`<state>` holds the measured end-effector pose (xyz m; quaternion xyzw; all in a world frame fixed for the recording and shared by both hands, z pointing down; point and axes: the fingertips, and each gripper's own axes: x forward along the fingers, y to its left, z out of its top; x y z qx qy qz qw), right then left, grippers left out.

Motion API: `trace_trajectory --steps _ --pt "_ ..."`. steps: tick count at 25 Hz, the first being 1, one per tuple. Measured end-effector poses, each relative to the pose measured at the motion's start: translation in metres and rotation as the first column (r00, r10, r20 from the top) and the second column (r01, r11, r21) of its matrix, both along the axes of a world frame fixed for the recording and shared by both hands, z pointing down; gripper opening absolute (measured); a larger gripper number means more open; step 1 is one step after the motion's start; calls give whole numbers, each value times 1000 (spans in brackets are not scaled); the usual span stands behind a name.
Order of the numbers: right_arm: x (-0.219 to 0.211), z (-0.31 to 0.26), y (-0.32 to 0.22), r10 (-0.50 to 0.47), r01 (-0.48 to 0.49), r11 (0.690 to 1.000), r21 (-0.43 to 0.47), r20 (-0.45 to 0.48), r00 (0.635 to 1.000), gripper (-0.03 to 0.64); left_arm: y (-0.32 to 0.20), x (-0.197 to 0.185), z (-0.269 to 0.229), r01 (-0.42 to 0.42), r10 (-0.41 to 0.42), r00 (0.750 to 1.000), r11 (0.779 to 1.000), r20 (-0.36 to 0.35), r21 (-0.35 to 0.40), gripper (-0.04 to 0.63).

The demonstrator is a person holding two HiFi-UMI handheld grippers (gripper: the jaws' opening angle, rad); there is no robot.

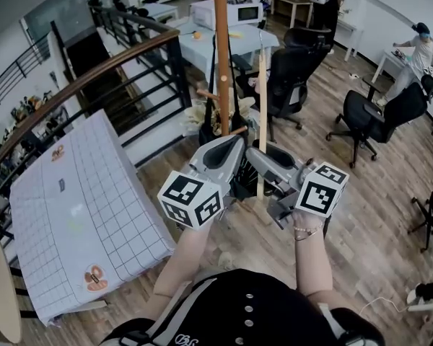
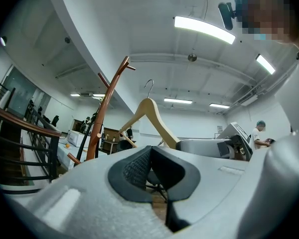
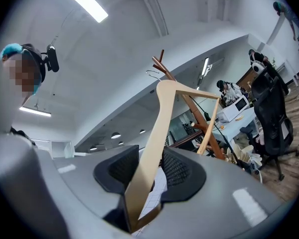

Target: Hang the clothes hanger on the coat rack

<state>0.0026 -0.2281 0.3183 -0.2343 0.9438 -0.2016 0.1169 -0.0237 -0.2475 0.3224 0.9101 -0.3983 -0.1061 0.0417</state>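
The wooden clothes hanger (image 1: 262,96) stands upright in front of me, one of its arms clamped in my right gripper (image 1: 260,157). In the right gripper view that arm of the clothes hanger (image 3: 162,118) runs up between the dark pads, and its metal hook (image 3: 152,73) is at the top. The coat rack (image 1: 221,56), a brown wooden pole with short pegs, rises just beyond both grippers. My left gripper (image 1: 229,148) is beside the right one, open and empty. In the left gripper view the coat rack (image 2: 102,118) stands left of the hanger (image 2: 149,108).
A table with a white grid cloth (image 1: 79,207) is at my left, behind it a curved stair railing (image 1: 94,78). Black office chairs (image 1: 296,71) (image 1: 375,117) stand right of the rack. A white table with a microwave (image 1: 224,13) is behind it. A person (image 1: 411,56) stands far right.
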Motion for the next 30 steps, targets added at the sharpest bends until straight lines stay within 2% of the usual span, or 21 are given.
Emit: trace_trajectory --steps 11,17,30 --pt "-16 -9 -61 43 -44 999 24 36 998 147 -59 -18 -13 -34 33 999 998 27 47 -8" --pt "-17 -10 -80 53 -54 998 26 40 998 147 -80 -17 -12 -39 37 999 998 39 42 -8" --pt "-8 -17 -112 8 -8 999 34 7 1000 146 -115 -11 -27 -30 29 999 998 22 53 -8"
